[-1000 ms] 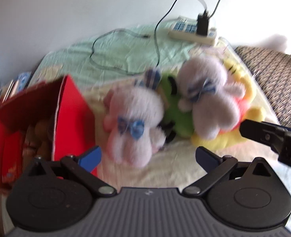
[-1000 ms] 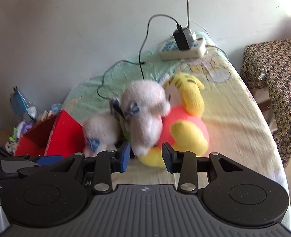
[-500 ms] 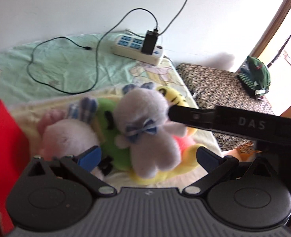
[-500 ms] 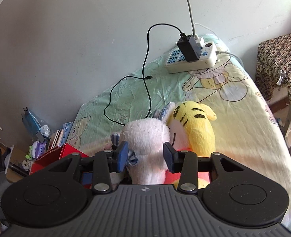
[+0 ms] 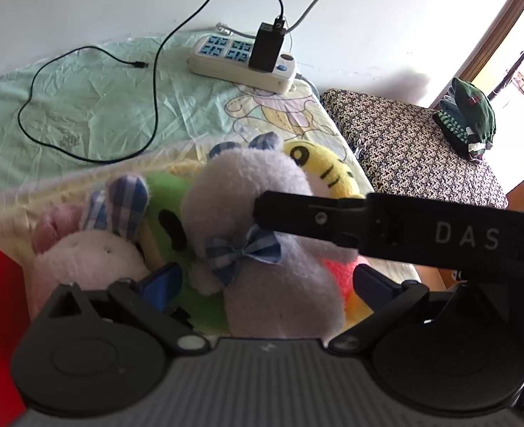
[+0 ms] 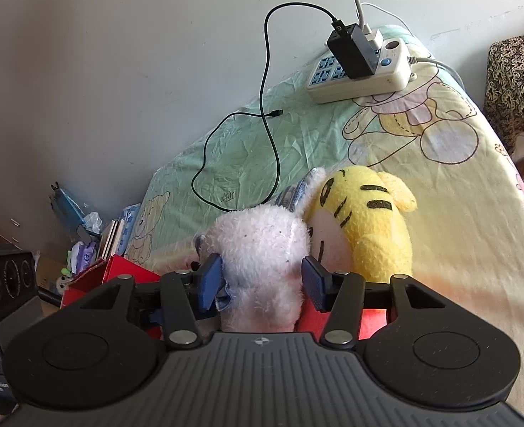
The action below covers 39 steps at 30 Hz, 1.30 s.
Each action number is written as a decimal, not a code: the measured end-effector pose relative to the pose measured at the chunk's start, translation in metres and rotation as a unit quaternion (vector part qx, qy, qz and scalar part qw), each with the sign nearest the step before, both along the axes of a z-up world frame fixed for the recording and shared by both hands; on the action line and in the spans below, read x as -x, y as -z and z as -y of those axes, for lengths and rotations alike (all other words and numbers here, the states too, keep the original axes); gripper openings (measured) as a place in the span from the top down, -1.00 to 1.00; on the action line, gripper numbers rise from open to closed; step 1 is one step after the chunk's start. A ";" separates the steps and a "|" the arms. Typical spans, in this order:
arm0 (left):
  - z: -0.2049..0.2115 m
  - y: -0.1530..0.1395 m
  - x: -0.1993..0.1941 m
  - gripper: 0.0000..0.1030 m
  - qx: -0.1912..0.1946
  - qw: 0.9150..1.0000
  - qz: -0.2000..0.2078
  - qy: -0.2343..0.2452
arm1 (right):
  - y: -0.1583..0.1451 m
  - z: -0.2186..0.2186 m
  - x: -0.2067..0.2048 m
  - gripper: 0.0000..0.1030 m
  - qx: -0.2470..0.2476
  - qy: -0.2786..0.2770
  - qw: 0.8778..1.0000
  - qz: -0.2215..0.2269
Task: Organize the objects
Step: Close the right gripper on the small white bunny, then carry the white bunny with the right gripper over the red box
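The right tongs (image 6: 260,283) straddle the white plush rabbit (image 6: 262,245), pads at its sides, seemingly grasping it for lifting. The left tongs (image 5: 267,284) hang released just before it. Behind the rabbit lies the yellow tiger plush (image 6: 368,213); farther, the power strip (image 6: 361,78).

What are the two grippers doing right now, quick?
Left gripper: open, holding nothing, with the white bunny between its fingers.
Right gripper: fingers on both sides of the white bunny's head; whether it grips cannot be told.
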<state>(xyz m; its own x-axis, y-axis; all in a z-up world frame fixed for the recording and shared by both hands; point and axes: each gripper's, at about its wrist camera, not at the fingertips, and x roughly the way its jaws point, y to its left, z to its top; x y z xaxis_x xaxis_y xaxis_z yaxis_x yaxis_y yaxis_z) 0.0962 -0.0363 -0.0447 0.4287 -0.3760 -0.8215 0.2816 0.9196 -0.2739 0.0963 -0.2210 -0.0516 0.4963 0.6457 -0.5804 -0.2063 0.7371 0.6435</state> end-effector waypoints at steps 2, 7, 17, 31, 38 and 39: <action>-0.002 0.004 -0.004 -0.97 0.009 1.000 -0.009 0.000 | 0.003 0.001 -0.003 -0.12 -0.011 0.000 1.000 -0.008; 0.003 0.003 -0.004 -0.90 0.014 1.000 0.001 0.012 | 0.010 0.006 -0.006 -0.01 -0.041 -0.001 0.999 -0.019; 0.005 0.000 0.000 -0.36 -0.011 1.000 0.022 0.017 | 0.009 0.007 0.001 0.13 -0.045 -0.004 0.999 -0.009; -0.011 -0.033 0.041 -0.22 0.002 0.998 0.067 0.013 | -0.018 -0.001 0.036 0.16 -0.046 -0.007 0.998 0.043; -0.034 -0.063 0.084 -0.22 -0.013 0.992 0.120 -0.031 | -0.044 -0.024 0.059 0.16 -0.053 -0.044 0.993 0.094; -0.040 -0.066 0.090 -0.22 -0.018 0.991 0.126 -0.042 | -0.047 -0.030 0.061 0.16 -0.056 -0.054 0.992 0.099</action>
